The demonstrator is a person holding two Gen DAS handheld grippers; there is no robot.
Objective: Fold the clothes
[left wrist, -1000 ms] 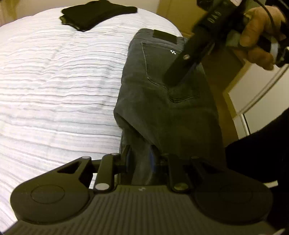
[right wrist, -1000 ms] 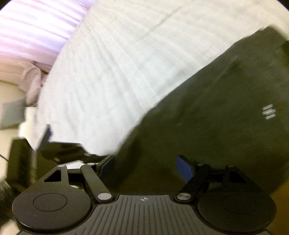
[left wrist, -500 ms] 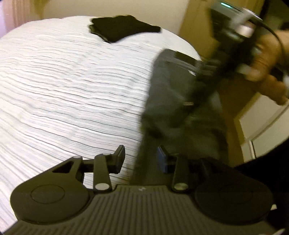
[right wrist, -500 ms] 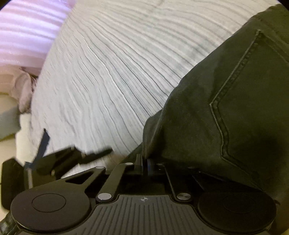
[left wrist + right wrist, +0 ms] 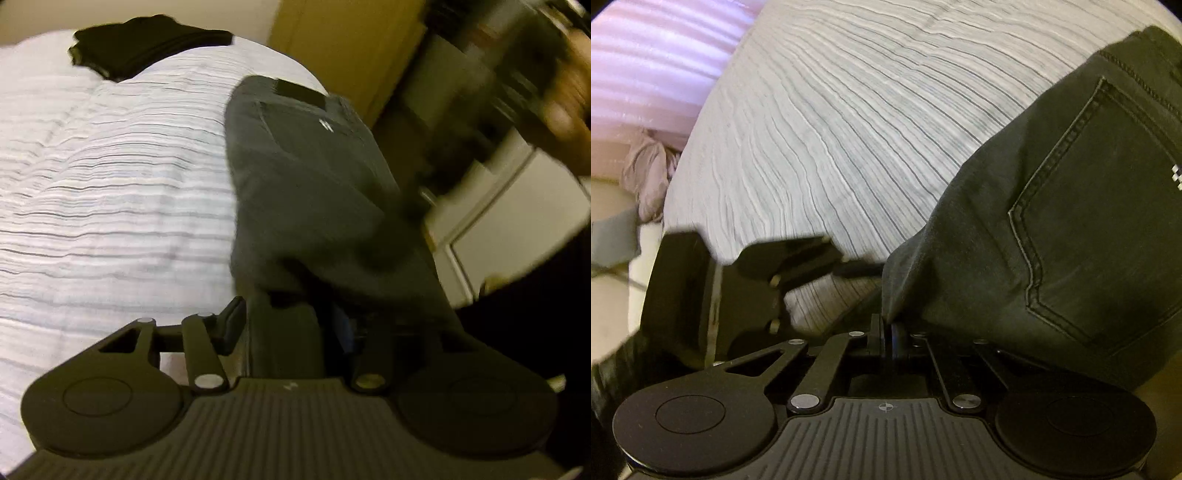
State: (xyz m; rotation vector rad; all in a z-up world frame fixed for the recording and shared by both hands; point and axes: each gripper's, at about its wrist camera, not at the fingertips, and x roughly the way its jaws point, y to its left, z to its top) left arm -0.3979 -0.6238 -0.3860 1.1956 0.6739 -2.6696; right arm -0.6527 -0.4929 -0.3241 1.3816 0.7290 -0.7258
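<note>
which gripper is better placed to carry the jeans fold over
Right. The right gripper is shut on the jeans edge; the left gripper is open, fabric only between its fingers.

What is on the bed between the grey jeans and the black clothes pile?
Just bare striped bedspread, seen from the left wrist, between the jeans and black pile.
</note>
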